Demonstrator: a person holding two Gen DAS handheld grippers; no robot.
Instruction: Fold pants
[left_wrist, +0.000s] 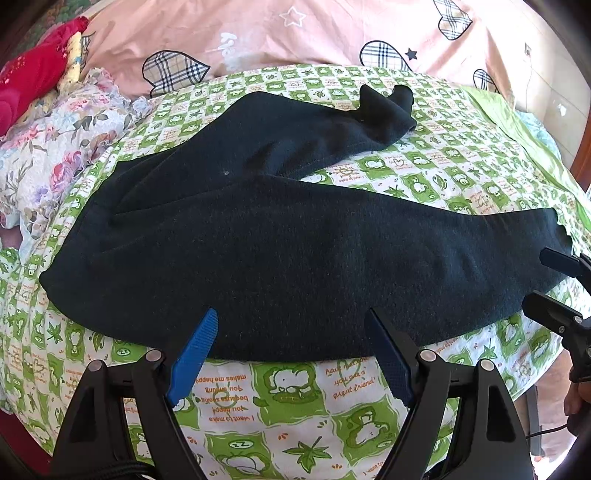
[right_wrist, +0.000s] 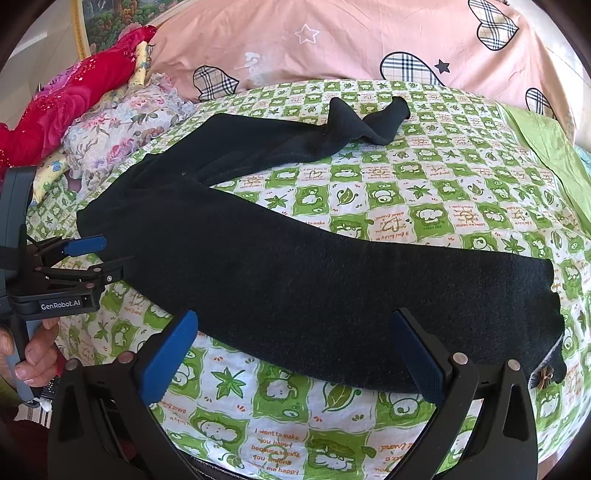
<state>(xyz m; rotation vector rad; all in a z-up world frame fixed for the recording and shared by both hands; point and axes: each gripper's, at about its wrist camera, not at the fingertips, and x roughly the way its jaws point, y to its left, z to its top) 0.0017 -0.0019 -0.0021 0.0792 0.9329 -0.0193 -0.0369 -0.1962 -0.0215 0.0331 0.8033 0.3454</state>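
Observation:
Dark pants (left_wrist: 280, 251) lie spread on the bed, waist to the left, one leg running right along the near edge, the other leg angling to the far right with a crumpled cuff (left_wrist: 388, 107). The pants also show in the right wrist view (right_wrist: 314, 280). My left gripper (left_wrist: 291, 317) is open and empty, fingertips at the near edge of the waist end. My right gripper (right_wrist: 295, 321) is open and empty at the near edge of the near leg; it shows in the left wrist view (left_wrist: 546, 280) by the leg's cuff. The left gripper shows in the right wrist view (right_wrist: 96, 254) beside the waist.
The bed has a green-and-white cartoon sheet (left_wrist: 295, 406). A pink quilt with plaid hearts (left_wrist: 295, 33) lies along the back. Floral cloth (left_wrist: 55, 147) and red fabric (left_wrist: 26, 81) are piled at the far left. A green cloth (right_wrist: 554, 147) lies at the right.

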